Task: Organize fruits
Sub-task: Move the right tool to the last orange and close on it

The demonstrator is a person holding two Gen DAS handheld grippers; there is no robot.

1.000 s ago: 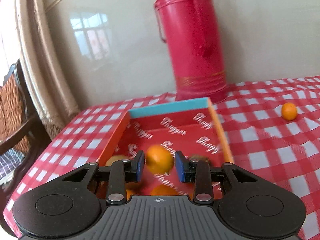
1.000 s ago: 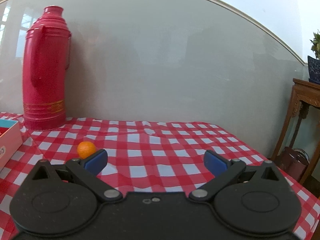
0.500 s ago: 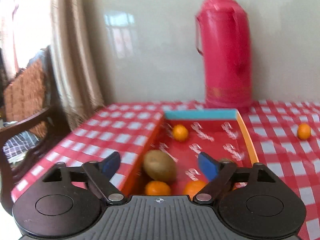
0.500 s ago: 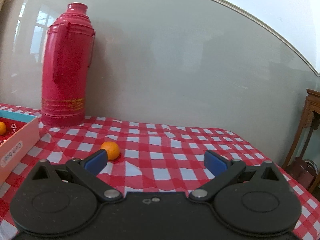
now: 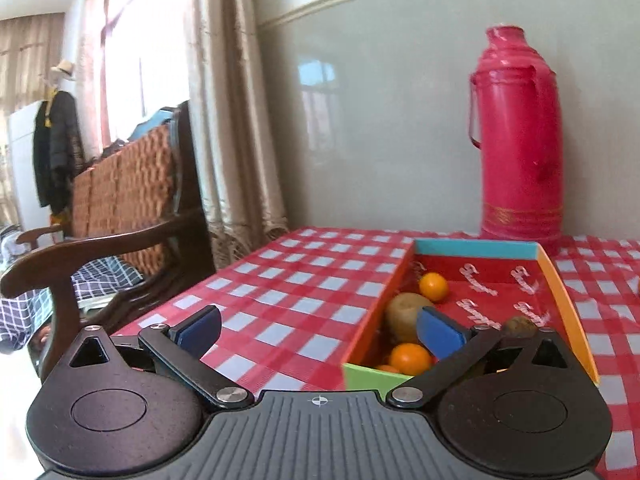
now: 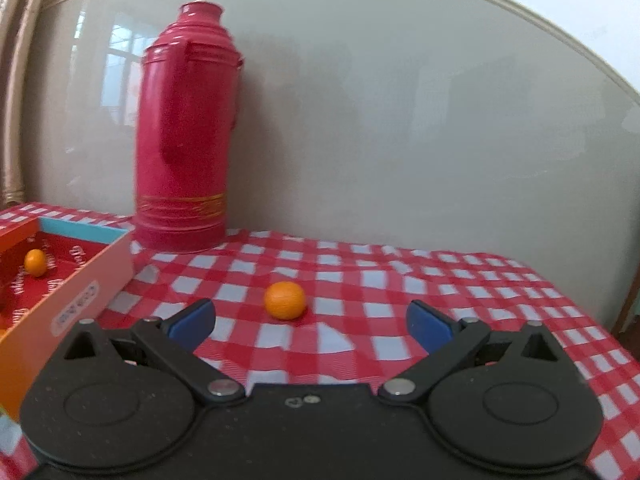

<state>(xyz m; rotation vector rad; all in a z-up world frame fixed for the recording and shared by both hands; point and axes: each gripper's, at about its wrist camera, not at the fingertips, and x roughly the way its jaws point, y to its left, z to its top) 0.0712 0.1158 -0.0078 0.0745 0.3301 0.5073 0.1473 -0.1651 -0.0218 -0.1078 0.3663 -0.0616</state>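
A small orange [image 6: 285, 300] lies alone on the red-and-white checked cloth of the surface [image 6: 400, 292], at the centre of the right wrist view, just beyond the right hand-held gripper [image 6: 310, 324] and a little left of the middle of its gap. That gripper is released, its blue pads wide apart with nothing between them.

At the left edge of that view stands an open box [image 6: 80, 292] with orange walls, a blue far rim and a red printed floor, with one orange inside [image 6: 35, 262]. In the left wrist view the box [image 5: 560, 304] sits lower right and holds two oranges in plain view, one far [image 5: 433, 286] and one near [image 5: 410, 358], plus a brown kiwi [image 5: 406, 314]; another brown fruit is partly hidden behind the gripper's arm. The left hand-held gripper [image 5: 318, 330] is opening, nothing between its pads, its right pad over the box's near end.

A tall red flask [image 6: 184, 132] stands behind the box against the pale grey wall [image 6: 400, 120].

The surface's left edge runs diagonally in the left wrist view; beyond it are a dark wooden chair [image 5: 120, 240] with a woven back, a beige curtain [image 5: 232, 120], and a dark coat [image 5: 56, 152] hanging at far left. Right of the lone orange, the cloth is bare up to the surface's right edge.
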